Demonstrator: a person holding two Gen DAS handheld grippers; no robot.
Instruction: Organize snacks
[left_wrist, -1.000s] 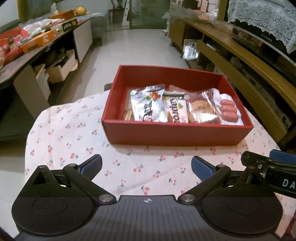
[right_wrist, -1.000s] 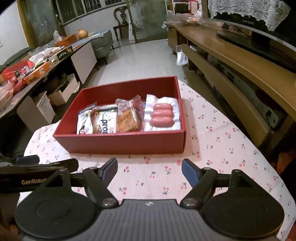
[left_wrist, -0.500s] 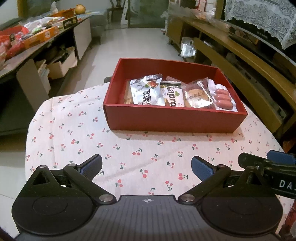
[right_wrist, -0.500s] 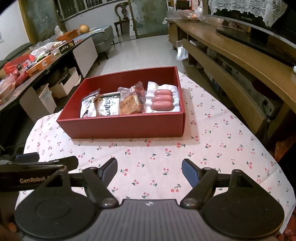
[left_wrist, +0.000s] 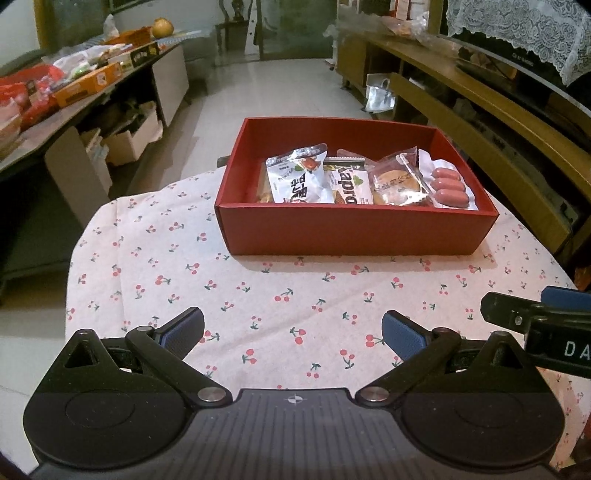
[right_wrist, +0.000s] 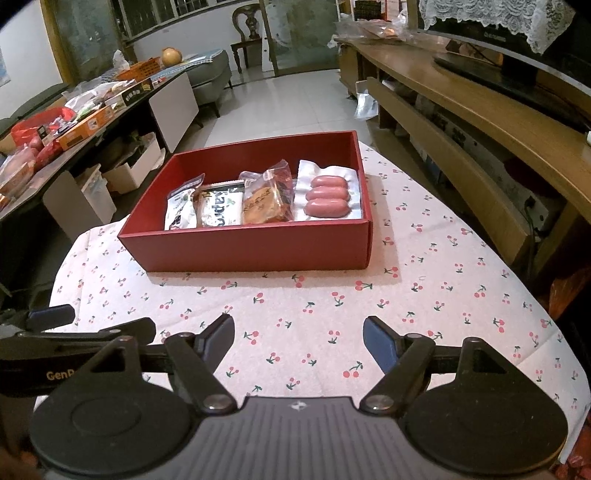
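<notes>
A red box stands on the far half of the cherry-print tablecloth; it also shows in the right wrist view. Inside, in a row, lie a white snack packet, a Kapro wafer bar, a clear-wrapped cake and a pack of three sausages. My left gripper is open and empty above the near cloth. My right gripper is open and empty, also well short of the box.
A long dark table piled with snack boxes stands at the left, with cardboard boxes beneath. A wooden TV bench runs along the right. The round table's edge drops off left and right. Tiled floor lies beyond.
Both grippers have drawn back and risen from the box, which now looks smaller and farther. Both stay open and empty. The box contents have not moved.
</notes>
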